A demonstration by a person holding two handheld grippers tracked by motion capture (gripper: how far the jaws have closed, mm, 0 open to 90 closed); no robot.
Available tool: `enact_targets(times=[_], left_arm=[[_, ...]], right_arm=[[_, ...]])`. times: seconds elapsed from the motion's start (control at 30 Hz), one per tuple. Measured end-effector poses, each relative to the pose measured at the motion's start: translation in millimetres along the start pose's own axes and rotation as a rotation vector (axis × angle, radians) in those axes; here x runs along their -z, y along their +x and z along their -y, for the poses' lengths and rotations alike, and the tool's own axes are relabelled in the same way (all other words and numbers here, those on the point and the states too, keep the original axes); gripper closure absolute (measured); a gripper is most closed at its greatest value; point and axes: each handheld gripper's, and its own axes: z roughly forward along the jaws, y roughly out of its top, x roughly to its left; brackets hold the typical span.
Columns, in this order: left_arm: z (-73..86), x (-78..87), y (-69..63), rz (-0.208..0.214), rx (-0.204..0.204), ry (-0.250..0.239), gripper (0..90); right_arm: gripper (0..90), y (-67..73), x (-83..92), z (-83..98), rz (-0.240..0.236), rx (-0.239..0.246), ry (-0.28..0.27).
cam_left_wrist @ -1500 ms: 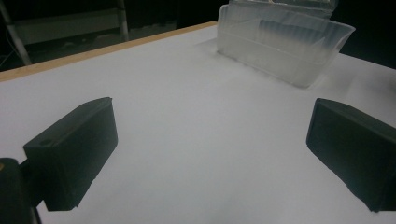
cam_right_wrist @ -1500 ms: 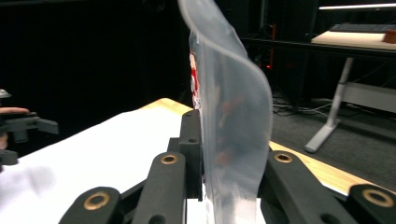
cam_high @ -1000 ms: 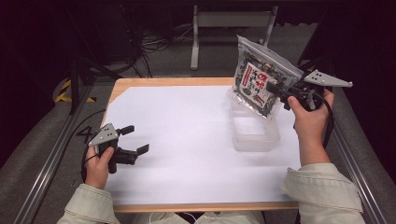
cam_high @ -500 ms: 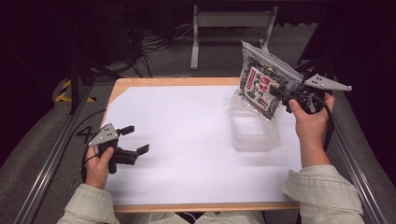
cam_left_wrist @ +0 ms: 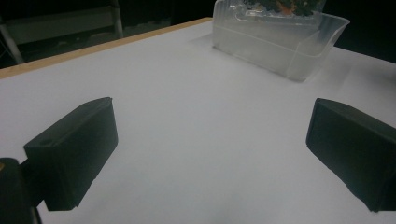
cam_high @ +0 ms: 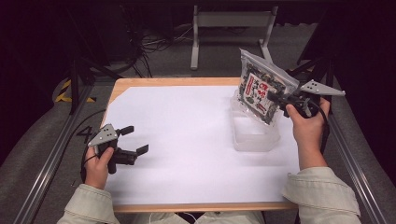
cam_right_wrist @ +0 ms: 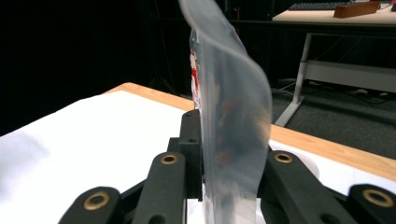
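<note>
Over the last second the right hand-held gripper [cam_high: 274, 96] has carried the clear snack bag [cam_high: 263, 88] a little toward the far right corner of the tabletop [cam_high: 187, 140] and tipped it more upright; its jaws stay pinched on the bag's lower right edge. The bag now hangs above the far end of the clear plastic container [cam_high: 254, 130], its lower corner just over the container's rim, though contact cannot be told. That suggests the bag is being lined up to go down into the container, and the lowering is not yet done. The left hand-held gripper [cam_high: 133, 140] has not shifted: it rests near the left edge of the tabletop with its jaws spread wide, nothing between them.

The container sits close to the right edge, so there is little room beyond it on that side. The white middle of the tabletop between the two grippers lies bare, leaving plenty of room for the left one to come across and steady the container
</note>
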Motion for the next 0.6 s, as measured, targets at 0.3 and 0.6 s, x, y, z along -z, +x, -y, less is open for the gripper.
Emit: enact_targets(times=[0.3,0.6], left_arm=[[0.7,-0.3,0.4,-0.002,0.001,0.001,3.1],[1.5,-1.1,0.1,0.001,-0.002,0.006,3.1]], right_arm=[[76.0,-1.5,-4.9,15.5,-0.01,-0.017,0.021],[75.9,-1.3,-7.1,24.9,-0.014,-0.025,0.034]])
